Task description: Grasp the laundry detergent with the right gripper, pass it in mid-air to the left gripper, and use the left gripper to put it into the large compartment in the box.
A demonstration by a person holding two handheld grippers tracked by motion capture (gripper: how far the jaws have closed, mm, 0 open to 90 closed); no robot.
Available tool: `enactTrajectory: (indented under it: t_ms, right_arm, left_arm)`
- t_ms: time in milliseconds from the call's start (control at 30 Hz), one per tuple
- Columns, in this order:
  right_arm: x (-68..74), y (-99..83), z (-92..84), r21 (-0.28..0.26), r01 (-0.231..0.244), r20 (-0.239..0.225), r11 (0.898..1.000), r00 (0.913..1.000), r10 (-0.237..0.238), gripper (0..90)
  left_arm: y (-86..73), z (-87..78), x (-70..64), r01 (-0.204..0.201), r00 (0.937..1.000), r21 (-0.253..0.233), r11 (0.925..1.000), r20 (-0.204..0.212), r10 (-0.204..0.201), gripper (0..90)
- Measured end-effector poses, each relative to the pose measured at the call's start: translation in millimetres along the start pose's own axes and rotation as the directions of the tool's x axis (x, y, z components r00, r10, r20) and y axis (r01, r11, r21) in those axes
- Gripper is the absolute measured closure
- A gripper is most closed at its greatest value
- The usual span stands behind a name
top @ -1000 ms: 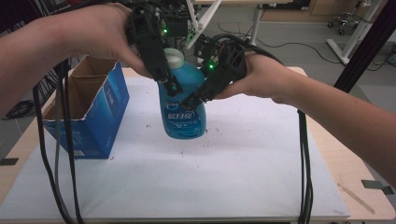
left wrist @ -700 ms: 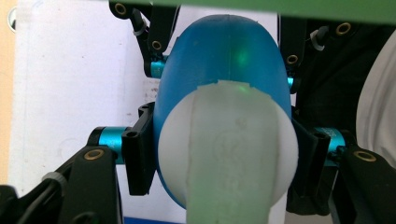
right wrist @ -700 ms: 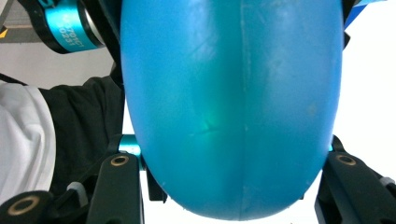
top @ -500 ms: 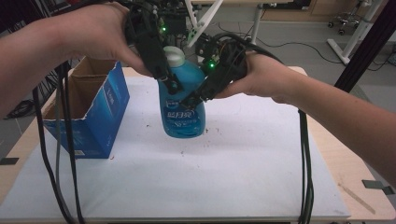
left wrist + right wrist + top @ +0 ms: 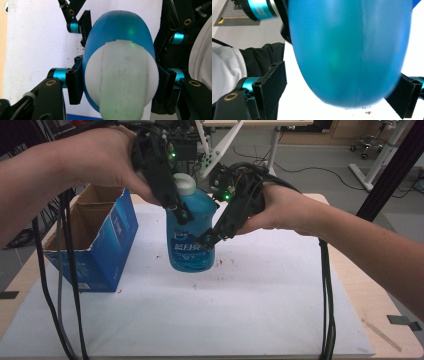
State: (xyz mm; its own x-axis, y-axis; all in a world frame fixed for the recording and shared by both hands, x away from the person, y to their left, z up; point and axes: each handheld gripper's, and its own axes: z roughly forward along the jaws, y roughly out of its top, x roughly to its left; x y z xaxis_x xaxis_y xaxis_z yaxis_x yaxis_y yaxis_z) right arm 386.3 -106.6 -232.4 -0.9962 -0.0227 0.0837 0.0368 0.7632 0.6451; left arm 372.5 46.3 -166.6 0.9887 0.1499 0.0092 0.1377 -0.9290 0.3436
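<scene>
A blue detergent bottle (image 5: 192,242) with a white cap (image 5: 184,184) stands upright over the white mat, and I cannot tell whether its base touches. My left gripper (image 5: 180,212) reaches down from above and is shut on the bottle just below the cap. In the left gripper view its pads (image 5: 74,83) press both sides of the bottle (image 5: 120,32) beneath the cap (image 5: 122,82). My right gripper (image 5: 206,240) comes in from the right at the bottle's body. Its jaws have just been opening; they stand apart around the bottle (image 5: 349,50), and the left pad (image 5: 273,83) is clear of it.
An open blue cardboard box (image 5: 102,245) stands at the left on the white mat (image 5: 240,320), close to the bottle. Black cables (image 5: 62,285) hang from both grippers, left and right. Small dark specks (image 5: 220,265) lie on the mat beside the bottle.
The right gripper's jaws have spread apart around the bottle's body. Both hands and the bottle have stayed where they were.
</scene>
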Motion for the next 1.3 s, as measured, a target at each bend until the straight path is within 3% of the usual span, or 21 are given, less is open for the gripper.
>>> enactTrajectory:
  t_ms: [233, 267, 300, 500, 667, 767, 867, 900, 933, 1067, 1100, 1133, 1167, 1200, 1233, 1267, 1300]
  right_arm:
    - [-7.5, -15.8, -10.3, 0.023, -0.048, 0.048, 0.999, 0.9977, 0.047, 11.9]
    - [-10.0, -23.2, -13.7, 0.04, -0.073, 0.088, 0.997, 0.9938, 0.069, 11.9]
    - [-10.0, -23.2, -13.7, 0.04, -0.073, 0.088, 0.997, 0.9938, 0.069, 11.9]
    - [-17.5, -55.1, -26.1, 0.116, -0.142, 0.195, 0.983, 0.9737, 0.117, 12.0]
    - [-20.8, -79.9, -30.3, 0.164, -0.19, 0.256, 0.968, 0.9559, 0.144, 12.0]
    - [-23.4, -91.3, -35.2, 0.169, -0.225, 0.276, 0.96, 0.9454, 0.173, 12.0]
    - [-25.9, -100.6, -41.6, 0.167, -0.247, 0.296, 0.955, 0.9361, 0.19, 12.0]
    - [-25.9, -100.6, -41.6, 0.167, -0.247, 0.296, 0.955, 0.9361, 0.19, 12.0]
    - [-28.1, -106.3, -47.2, 0.155, -0.264, 0.299, 0.952, 0.9309, 0.21, 12.0]
    - [-33.7, -118.3, -56.9, 0.135, -0.302, 0.307, 0.944, 0.9184, 0.25, 12.0]
    - [-33.7, -118.3, -56.9, 0.135, -0.302, 0.307, 0.944, 0.9184, 0.25, 12.0]
    - [-37.2, -124.0, -61.3, 0.114, -0.327, 0.309, 0.938, 0.9092, 0.279, 12.0]
    - [-38.8, -126.5, -63.4, 0.103, -0.336, 0.314, 0.936, 0.9039, 0.29, 12.0]
    - [-40.7, -128.9, -65.8, 0.094, -0.34, 0.315, 0.936, 0.9018, 0.296, 12.0]
    - [-40.7, -128.9, -65.8, 0.094, -0.34, 0.315, 0.936, 0.9018, 0.296, 12.0]
    - [-43.8, -133.0, -70.3, 0.078, -0.359, 0.328, 0.93, 0.8902, 0.316, 12.0]
    - [-45.2, -135.0, -72.3, 0.071, -0.368, 0.33, 0.927, 0.8857, 0.327, 12.0]
  left_arm:
    - [-3.0, -1.0, 0.2, 0.021, 0.9998, 0.007, 0.9998, 0.005, -0.021, 38.0]
    - [-4.4, -2.3, 1.1, 0.023, 0.9997, 0.005, 0.9997, 0.005, -0.023, 38.0]
    - [-4.4, -2.3, 1.1, 0.023, 0.9997, 0.005, 0.9997, 0.005, -0.023, 38.0]
    - [-11.4, -10.7, 3.3, 0.051, 0.9987, -0.004, 0.9987, -0.007, -0.051, 38.0]
    - [-20.1, -28.1, 6.0, 0.093, 0.9951, -0.024, 0.9954, -0.032, -0.093, 38.0]
    - [-25.8, -37.9, 7.5, 0.129, 0.99, -0.039, 0.9909, -0.052, -0.131, 38.0]
    - [-33.7, -48.4, 9.4, 0.182, 0.9801, -0.042, 0.9823, -0.072, -0.185, 38.0]
    - [-33.7, -48.4, 9.4, 0.182, 0.9801, -0.042, 0.9823, -0.072, -0.185, 38.0]
    - [-40.0, -57.1, 9.8, 0.218, 0.971, -0.051, 0.9747, -0.09, -0.222, 38.0]
    - [-55.6, -77.0, 12.4, 0.29, 0.946, -0.09, 0.9526, -0.123, -0.3, 38.0]
    - [-55.6, -77.0, 12.4, 0.29, 0.946, -0.09, 0.9526, -0.123, -0.3, 38.0]
    - [-60.1, -82.2, 13.8, 0.309, 0.9381, -0.101, 0.9457, -0.131, -0.321, 38.0]
    - [-69.5, -92.2, 15.5, 0.352, 0.9179, -0.127, 0.9275, -0.148, -0.368, 38.0]
    - [-69.5, -92.2, 15.5, 0.352, 0.9179, -0.127, 0.9275, -0.148, -0.368, 38.0]
    - [-74.3, -96.8, 15.8, 0.371, 0.9076, -0.134, 0.9189, -0.157, -0.389, 38.0]
    - [-84.0, -106.0, 16.8, 0.415, 0.8828, -0.148, 0.8977, -0.173, -0.437, 38.0]
    - [-88.9, -110.5, 17.7, 0.43, 0.8726, -0.153, 0.8899, -0.183, -0.453, 38.0]
